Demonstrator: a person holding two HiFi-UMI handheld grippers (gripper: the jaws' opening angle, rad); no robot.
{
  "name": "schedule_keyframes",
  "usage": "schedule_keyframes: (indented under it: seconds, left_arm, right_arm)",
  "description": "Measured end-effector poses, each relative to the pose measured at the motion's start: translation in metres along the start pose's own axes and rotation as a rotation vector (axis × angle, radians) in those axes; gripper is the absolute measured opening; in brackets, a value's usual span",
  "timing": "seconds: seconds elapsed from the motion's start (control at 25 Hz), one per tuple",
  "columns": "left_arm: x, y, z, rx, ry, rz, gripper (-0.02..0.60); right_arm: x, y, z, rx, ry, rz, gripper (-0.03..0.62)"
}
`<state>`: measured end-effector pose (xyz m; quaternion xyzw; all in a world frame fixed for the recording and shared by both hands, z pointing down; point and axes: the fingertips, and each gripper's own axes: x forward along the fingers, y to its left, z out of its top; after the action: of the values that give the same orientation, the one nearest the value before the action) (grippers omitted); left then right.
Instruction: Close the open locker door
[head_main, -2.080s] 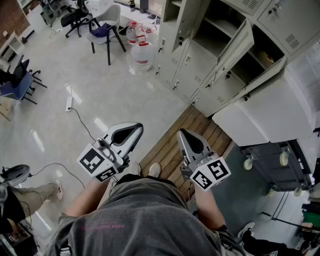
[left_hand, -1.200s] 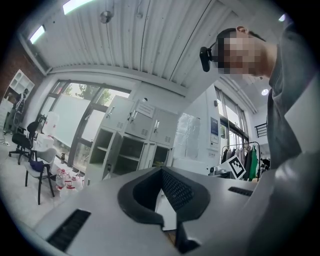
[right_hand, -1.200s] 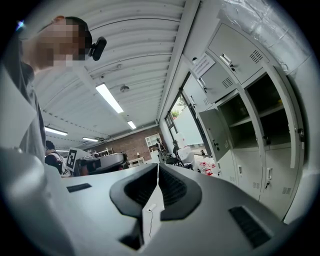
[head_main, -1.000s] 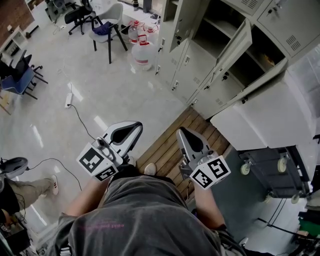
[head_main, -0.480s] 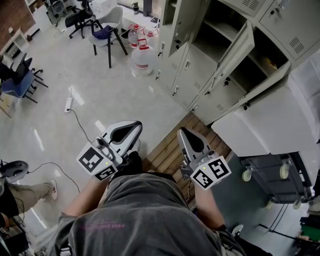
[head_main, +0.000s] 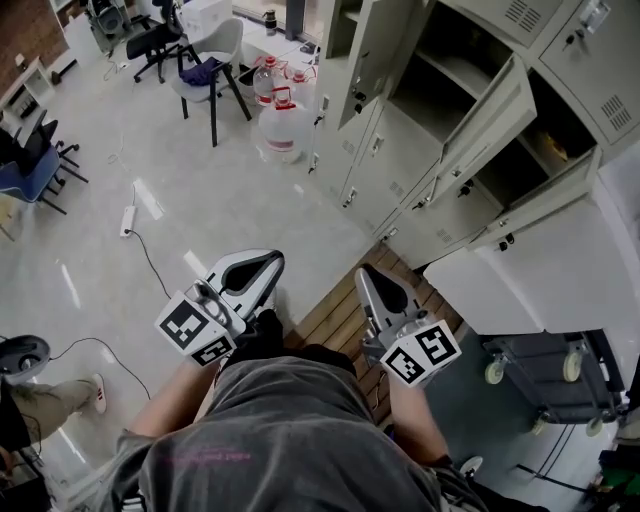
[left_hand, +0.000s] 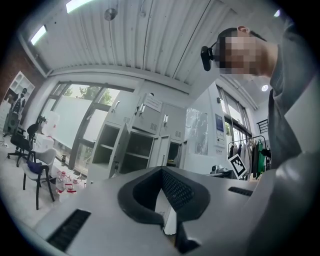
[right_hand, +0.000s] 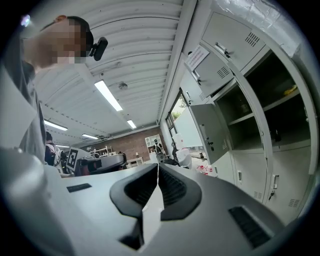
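Lockers (head_main: 395, 135) have drawn nearer; open locker door (head_main: 495, 110) lies ahead-right of my closed, empty right gripper (head_main: 366, 271); left gripper (head_main: 271, 259), likewise closed and empty, sits farther off.

no word, number or brand here can be read. the square markers (head_main: 183, 325) on the cube of your left gripper (head_main: 264, 262) and those (head_main: 423, 350) on the cube of your right gripper (head_main: 368, 272) are black-and-white block patterns, not letters. in the right gripper view a white sheet (right_hand: 196, 57) is stuck on a closed upper locker door (right_hand: 212, 70); its print is too small to make out. in the left gripper view a blue-and-white poster (left_hand: 220, 129) hangs on the wall beside the lockers, its lines also too small. the faint pink print (head_main: 205, 453) across the back of your grey shirt (head_main: 290, 440) is blurred.
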<state>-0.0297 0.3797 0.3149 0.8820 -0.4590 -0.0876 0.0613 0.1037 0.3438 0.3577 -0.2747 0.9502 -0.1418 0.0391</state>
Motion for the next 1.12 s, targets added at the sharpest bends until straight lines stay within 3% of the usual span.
schedule_keyframes:
  seconds: [0.36,0.68,1.12]
  left_arm:
    - [0.045,0.107,-0.019,-0.008,0.032,-0.033,0.014]
    - [0.103,0.211,-0.003,-0.020,0.057,-0.075,0.014]
    - [0.168,0.318,0.017,-0.036,0.070,-0.153,0.014]
  right_arm:
    - [0.094,-0.055,-0.016,0.003,-0.008,-0.038,0.023]
    - [0.186,-0.113,0.005,0.003,-0.009,-0.105,0.023]
    - [0.273,-0.178,0.035,-0.017,-0.027,-0.228,0.025]
